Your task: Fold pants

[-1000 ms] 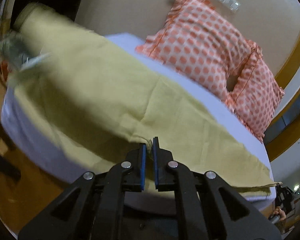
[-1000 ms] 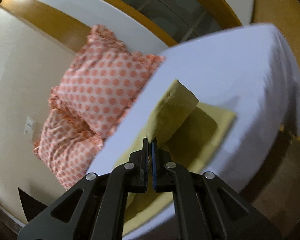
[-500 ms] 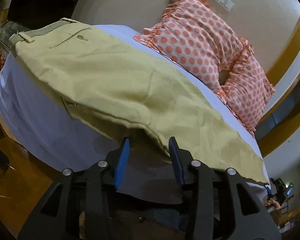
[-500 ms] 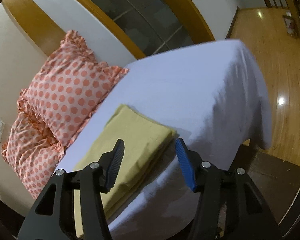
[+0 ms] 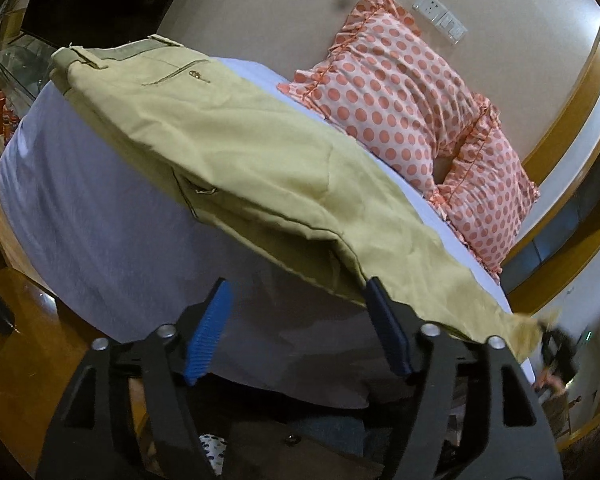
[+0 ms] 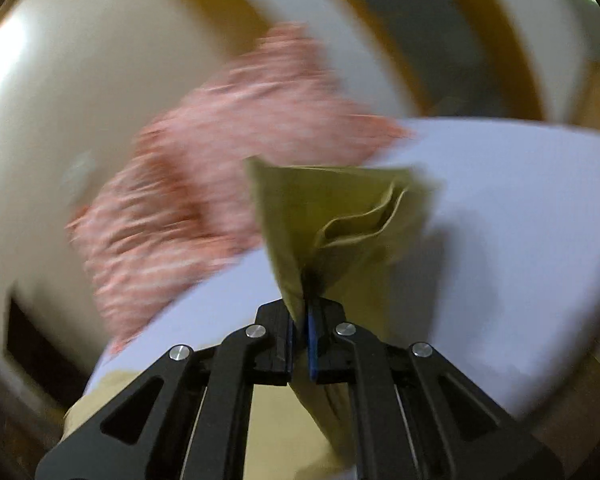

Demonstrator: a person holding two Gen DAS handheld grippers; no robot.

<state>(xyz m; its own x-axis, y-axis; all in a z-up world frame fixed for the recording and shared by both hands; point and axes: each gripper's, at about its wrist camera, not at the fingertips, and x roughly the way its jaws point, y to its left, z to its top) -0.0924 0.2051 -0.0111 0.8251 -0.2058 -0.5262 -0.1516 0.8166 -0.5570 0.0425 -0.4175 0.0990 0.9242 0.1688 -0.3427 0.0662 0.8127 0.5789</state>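
Khaki pants (image 5: 240, 152) lie lengthwise across the white bed (image 5: 100, 240), waistband at the far left, leg hems at the right. My left gripper (image 5: 296, 328) is open and empty at the bed's near edge, just below the pants' crotch seam. In the blurred right wrist view, my right gripper (image 6: 300, 340) is shut on the hem end of the pants (image 6: 340, 216) and holds it lifted above the bed (image 6: 520, 240).
Two pink polka-dot pillows (image 5: 412, 92) lean against the wall behind the pants, also in the right wrist view (image 6: 220, 168). A wooden floor (image 5: 16, 352) lies below the bed. A shelf with small items (image 5: 4, 116) stands at far left.
My left gripper opened, let go of the pants and drew back. My right gripper opened half a second ago, then shut on the hem end and lifted it while moving fast.
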